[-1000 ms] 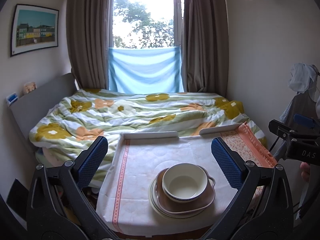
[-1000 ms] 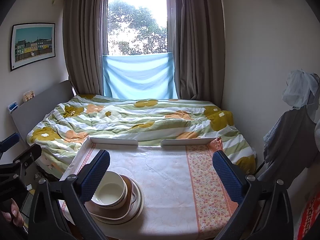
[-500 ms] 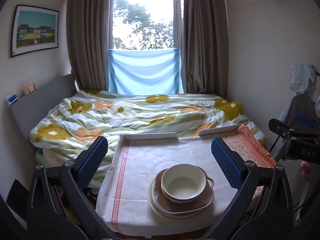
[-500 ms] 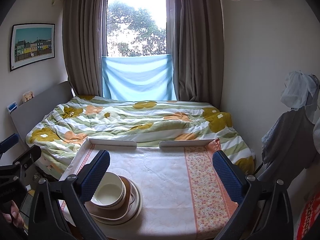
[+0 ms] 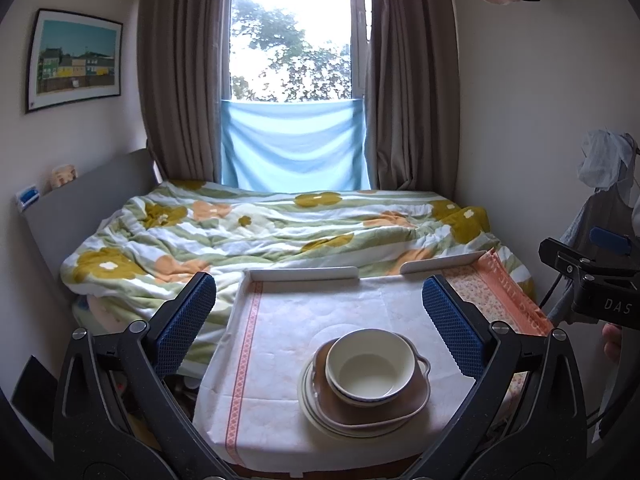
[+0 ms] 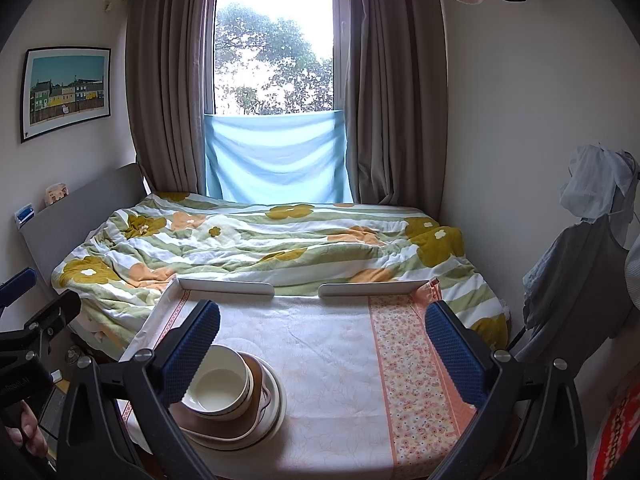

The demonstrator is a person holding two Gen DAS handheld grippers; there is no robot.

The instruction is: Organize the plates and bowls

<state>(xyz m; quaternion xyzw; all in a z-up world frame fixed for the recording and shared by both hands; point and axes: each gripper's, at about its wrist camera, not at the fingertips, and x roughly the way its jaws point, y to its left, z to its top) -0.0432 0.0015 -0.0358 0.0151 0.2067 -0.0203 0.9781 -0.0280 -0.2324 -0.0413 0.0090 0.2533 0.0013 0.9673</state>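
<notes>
A cream bowl point(image 5: 366, 370) sits on a brown handled dish point(image 5: 400, 410), which rests on stacked cream plates point(image 5: 316, 412), near the front of the cloth-covered table point(image 5: 280, 340). The same stack shows at the lower left of the right wrist view, with the bowl point(image 6: 218, 386) partly behind my left finger. My left gripper point(image 5: 320, 324) is open and empty, held above and behind the stack. My right gripper point(image 6: 320, 344) is open and empty, to the right of the stack.
A bed with a flowered quilt point(image 5: 260, 232) lies just beyond the table's raised white back rail point(image 5: 304, 274). Clothes hang on a rack point(image 6: 592, 248) at the right. The right half of the table carries an orange flowered cloth point(image 6: 408, 360).
Both views have drifted only slightly. The stack of dishes has not moved and both grippers stay open.
</notes>
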